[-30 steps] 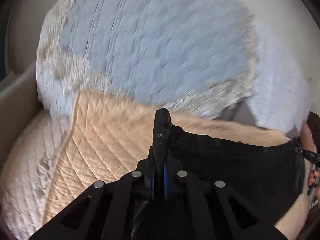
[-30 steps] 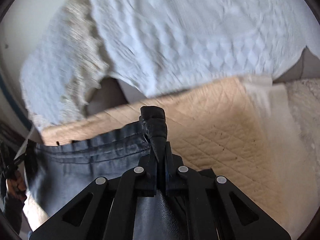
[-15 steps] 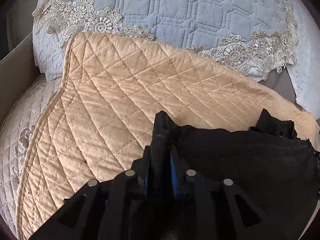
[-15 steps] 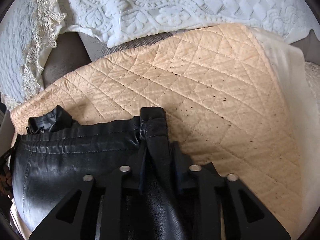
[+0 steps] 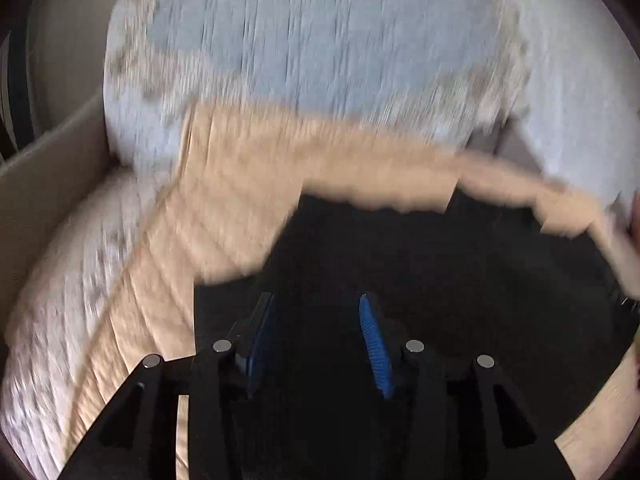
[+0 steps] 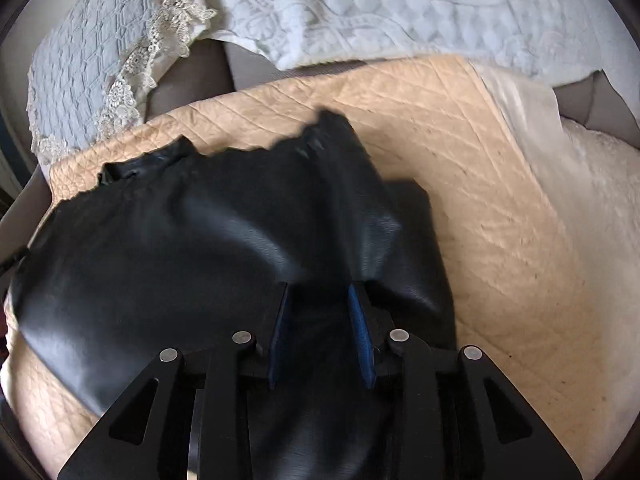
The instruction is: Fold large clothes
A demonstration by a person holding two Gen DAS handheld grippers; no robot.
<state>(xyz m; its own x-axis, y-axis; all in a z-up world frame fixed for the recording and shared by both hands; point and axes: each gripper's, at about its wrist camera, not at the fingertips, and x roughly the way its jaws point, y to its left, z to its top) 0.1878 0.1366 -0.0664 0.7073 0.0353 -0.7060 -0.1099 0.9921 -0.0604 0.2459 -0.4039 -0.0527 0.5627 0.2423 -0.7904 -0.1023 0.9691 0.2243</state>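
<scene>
A black leather-like garment (image 6: 192, 248) lies folded on a peach quilted cover (image 6: 500, 216). In the left wrist view it shows as a dark blurred mass (image 5: 460, 264). My right gripper (image 6: 320, 296) is open, its blue pads (image 6: 358, 332) apart just above the garment's near part. My left gripper (image 5: 316, 304) is open too, blue pads (image 5: 374, 344) apart over the garment's left edge. The left wrist view is motion-blurred.
The peach cover (image 5: 224, 200) lies on a bed. A blue-grey quilted pillow with lace trim (image 5: 328, 40) and a white embossed pillow (image 6: 400, 8) lie beyond it. A beige side panel (image 5: 48, 176) borders the bed at left.
Both grippers were shut on the garment's top edge and have opened and let it go. The garment has dropped onto the peach cover. The left gripper is moving fast.
</scene>
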